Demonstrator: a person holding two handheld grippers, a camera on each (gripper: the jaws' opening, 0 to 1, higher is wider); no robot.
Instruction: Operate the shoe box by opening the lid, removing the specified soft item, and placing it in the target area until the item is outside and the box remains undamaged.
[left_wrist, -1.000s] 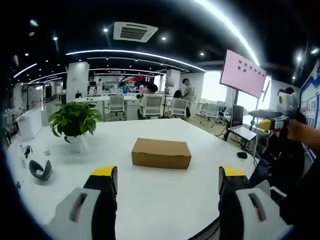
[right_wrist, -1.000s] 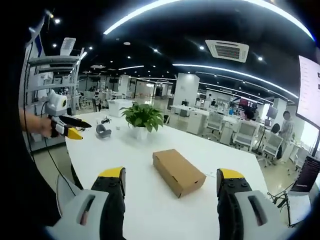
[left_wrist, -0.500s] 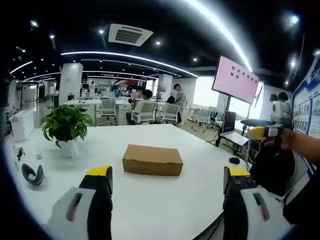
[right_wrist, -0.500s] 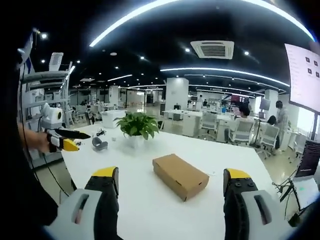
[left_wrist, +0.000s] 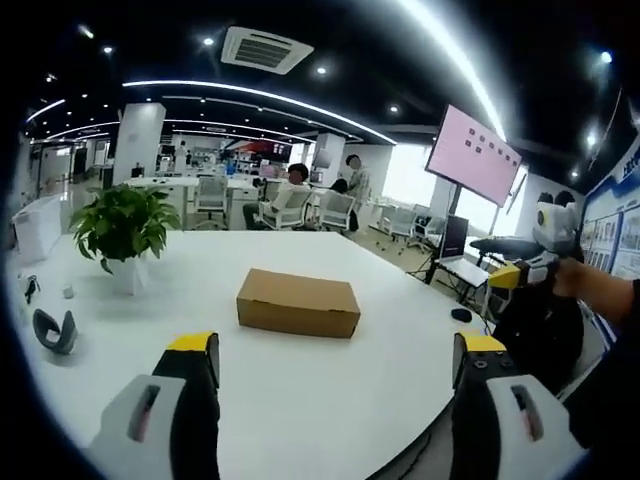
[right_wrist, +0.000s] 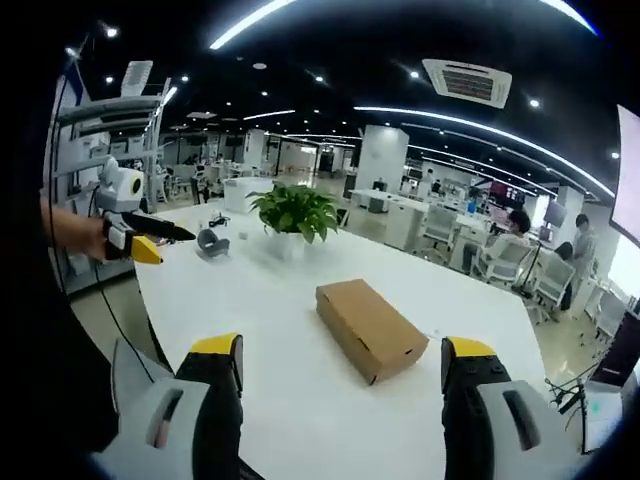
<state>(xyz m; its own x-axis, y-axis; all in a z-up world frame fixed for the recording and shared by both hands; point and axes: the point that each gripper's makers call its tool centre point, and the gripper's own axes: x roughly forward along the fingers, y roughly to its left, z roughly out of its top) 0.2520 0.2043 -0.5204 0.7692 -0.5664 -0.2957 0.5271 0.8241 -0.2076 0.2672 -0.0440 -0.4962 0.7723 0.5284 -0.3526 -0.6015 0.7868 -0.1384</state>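
box (left_wrist: 298, 302): closed, flat on the white tabletop (left_wrist: 330, 390)
plant (left_wrist: 122, 228): beyond the box
left gripper (left_wrist: 335, 350): jaws spread, short of the box
right gripper (right_wrist: 343, 355): jaws spread, short of the box

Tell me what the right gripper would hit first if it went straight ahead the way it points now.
Most likely the closed cardboard box: it lies on the white table straight ahead of the open right gripper, with bare tabletop between. Depth is hard to judge in this fisheye view.

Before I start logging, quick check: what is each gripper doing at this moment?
Left gripper: open, holding nothing, short of the box.
Right gripper: open, holding nothing, also short of the box.
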